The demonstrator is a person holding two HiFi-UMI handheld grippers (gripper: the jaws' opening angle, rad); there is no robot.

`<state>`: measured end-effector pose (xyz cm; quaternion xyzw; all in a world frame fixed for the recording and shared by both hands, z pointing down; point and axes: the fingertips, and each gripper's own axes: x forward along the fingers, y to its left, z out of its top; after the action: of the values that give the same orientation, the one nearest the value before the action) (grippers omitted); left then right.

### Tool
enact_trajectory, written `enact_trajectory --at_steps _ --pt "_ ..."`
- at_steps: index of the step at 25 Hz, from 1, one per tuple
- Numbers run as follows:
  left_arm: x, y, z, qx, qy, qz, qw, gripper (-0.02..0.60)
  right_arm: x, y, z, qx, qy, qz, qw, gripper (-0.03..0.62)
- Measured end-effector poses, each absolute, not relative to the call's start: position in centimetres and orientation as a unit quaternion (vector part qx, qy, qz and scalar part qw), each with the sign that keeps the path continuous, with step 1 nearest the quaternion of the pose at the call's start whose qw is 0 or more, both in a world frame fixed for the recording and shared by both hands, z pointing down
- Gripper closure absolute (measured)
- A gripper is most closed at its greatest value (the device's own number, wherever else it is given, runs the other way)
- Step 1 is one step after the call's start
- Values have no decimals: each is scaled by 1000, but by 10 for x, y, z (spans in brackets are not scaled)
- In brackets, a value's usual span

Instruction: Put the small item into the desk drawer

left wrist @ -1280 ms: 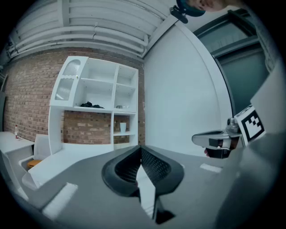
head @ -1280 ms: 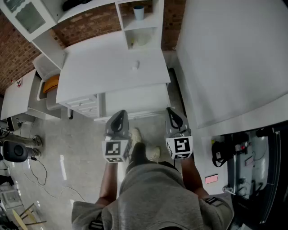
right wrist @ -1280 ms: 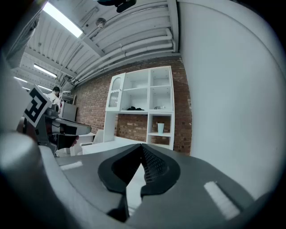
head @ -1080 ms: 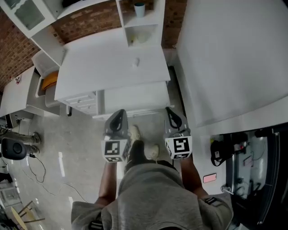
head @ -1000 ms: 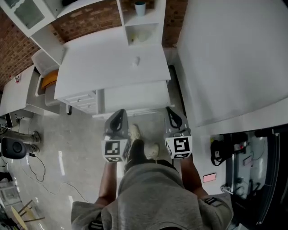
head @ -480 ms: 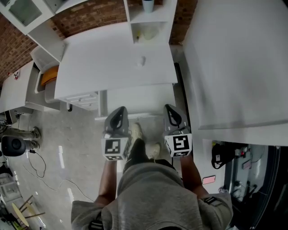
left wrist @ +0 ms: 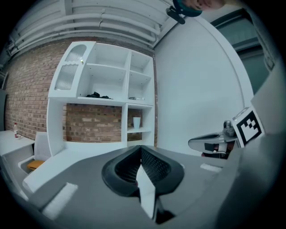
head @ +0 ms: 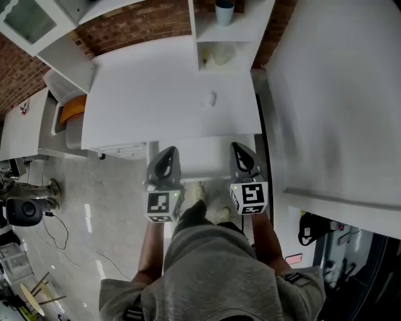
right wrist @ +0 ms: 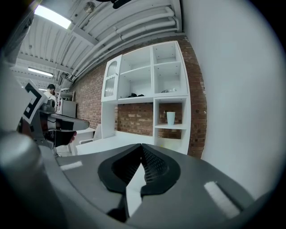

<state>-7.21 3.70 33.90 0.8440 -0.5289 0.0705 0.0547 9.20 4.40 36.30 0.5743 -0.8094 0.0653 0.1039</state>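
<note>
The small item (head: 211,98), a little white object, lies on the white desk top (head: 156,94) towards its right side. Below the desk's front edge a white drawer front (head: 200,160) shows between my two grippers. My left gripper (head: 166,158) is held at the desk's front edge, shut and empty; its jaws meet at the tip in the left gripper view (left wrist: 141,150). My right gripper (head: 241,155) is level with it on the right, also shut with nothing held (right wrist: 142,150). Both are well short of the item.
A white shelf unit (head: 229,37) with a pale cup (head: 224,11) stands at the desk's back right. A small drawer stack (head: 119,150) sits under the desk's left end. An orange object (head: 72,108) lies in a bin on the left. A white wall (head: 338,94) runs along the right. Cables (head: 56,232) lie on the floor.
The desk has come closer in the head view. Both grippers have moved forward from over the floor to the desk's front edge, still shut.
</note>
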Motion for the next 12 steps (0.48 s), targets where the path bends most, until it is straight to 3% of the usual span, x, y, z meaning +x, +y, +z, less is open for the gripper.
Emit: enact_trajectory --at_steps 12 --pt "-111 -49 369 855 -504 83 89 569 57 -45 397 596 -786 101 130 591"
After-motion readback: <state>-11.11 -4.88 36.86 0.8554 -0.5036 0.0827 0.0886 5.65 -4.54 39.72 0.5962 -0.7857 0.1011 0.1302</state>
